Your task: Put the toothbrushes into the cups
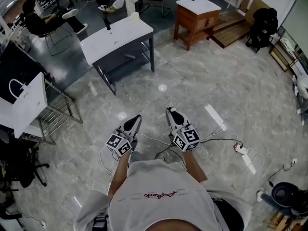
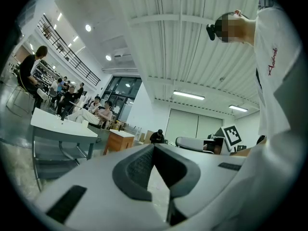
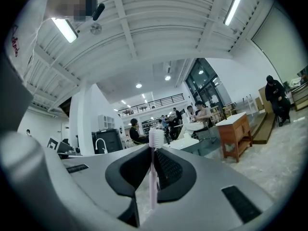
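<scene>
The right tongs (image 3: pixel 153 149) are clenched on a slim pale-pink plastic toothbrush (image 3: pixel 153 179) — its white bristle head pokes up past their tips. The left tongs (image 2: pixel 154 146) are pressed together — empty.

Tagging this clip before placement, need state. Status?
Right gripper shut on toothbrush, bristle end forward. Left gripper shut, empty. White table ahead, not reached; cables on floor near feet.

Grey marble floor (image 1: pixel 226 81); white table (image 1: pixel 115 37), wooden cabinet (image 1: pixel 195 18); ribbed white ceiling (image 2: pixel 192 42), strip lights (image 2: pixel 188 96).
</scene>
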Action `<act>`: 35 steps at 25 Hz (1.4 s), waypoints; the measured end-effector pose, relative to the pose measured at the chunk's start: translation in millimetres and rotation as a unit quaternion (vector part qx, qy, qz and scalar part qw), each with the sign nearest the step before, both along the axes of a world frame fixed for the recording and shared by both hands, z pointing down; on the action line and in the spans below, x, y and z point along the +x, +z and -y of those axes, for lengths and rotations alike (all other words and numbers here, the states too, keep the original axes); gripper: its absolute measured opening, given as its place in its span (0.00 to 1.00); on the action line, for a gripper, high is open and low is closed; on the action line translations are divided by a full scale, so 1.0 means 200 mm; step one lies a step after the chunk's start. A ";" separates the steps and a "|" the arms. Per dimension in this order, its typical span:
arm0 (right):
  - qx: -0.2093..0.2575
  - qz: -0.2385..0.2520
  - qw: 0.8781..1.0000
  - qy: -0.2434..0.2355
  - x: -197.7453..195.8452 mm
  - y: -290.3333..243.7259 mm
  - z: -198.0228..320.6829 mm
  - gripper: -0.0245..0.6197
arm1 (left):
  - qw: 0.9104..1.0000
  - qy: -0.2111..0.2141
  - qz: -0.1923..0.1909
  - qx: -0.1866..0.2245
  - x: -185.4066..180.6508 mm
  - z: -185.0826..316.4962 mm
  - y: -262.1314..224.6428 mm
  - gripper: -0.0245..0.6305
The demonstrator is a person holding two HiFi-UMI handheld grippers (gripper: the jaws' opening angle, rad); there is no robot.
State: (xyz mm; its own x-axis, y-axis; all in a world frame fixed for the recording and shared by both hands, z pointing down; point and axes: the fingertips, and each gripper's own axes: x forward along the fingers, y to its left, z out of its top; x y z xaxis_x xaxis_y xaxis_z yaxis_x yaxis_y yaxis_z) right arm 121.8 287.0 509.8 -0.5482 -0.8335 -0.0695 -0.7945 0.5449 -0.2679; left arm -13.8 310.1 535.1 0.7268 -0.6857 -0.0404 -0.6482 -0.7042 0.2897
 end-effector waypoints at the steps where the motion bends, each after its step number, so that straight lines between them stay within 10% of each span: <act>1: -0.001 0.000 1.000 -0.002 0.01 0.01 0.00 0.07 | 1.000 -0.001 0.000 -0.001 0.01 0.00 0.01 0.05; 35: 0.004 -0.014 1.000 -0.012 0.05 0.07 0.55 0.07 | 1.000 -0.001 -0.010 0.011 0.08 0.57 0.06 0.05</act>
State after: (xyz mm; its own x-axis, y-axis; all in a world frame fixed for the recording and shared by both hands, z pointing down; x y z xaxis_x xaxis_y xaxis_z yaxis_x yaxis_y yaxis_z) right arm 130.9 176.6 524.2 -0.5693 -0.8198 -0.0615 -0.7885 0.5657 -0.2411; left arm 1.9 195.3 547.9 0.7242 -0.6861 -0.0700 -0.6438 -0.7089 0.2880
